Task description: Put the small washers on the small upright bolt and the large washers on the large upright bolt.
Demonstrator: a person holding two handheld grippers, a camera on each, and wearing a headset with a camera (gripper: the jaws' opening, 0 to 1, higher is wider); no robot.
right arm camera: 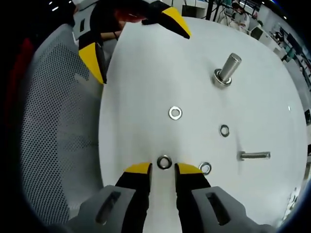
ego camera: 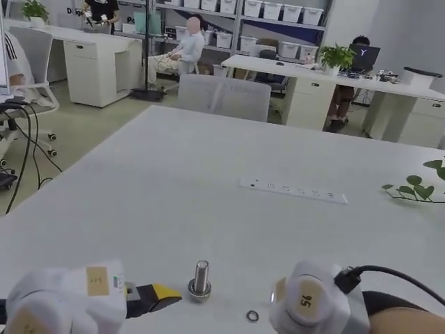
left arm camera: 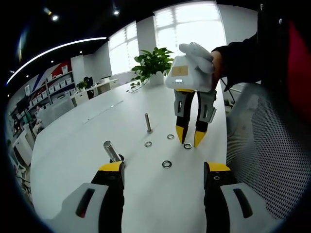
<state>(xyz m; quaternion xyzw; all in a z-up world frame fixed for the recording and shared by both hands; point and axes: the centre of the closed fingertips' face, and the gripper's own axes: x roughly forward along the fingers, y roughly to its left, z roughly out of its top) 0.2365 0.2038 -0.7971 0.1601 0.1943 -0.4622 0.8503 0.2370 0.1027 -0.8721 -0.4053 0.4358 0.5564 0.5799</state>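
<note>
Where its label [ego camera: 306, 300] reads 56, right gripper [right arm camera: 164, 170] astride washer [right arm camera: 164, 162]

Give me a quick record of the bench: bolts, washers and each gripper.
Large bolt: upright on the table
Small bolt: upright, farther from the person
Washers: four, lying flat on the table
Left gripper: open wide, next to the large bolt
Right gripper: fingers slightly apart, tips either side of one washer

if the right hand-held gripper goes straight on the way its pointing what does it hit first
Most likely the washer lying on the white table, just ahead between the right hand-held gripper's parted jaw tips. Depth is unclear from here.
</note>
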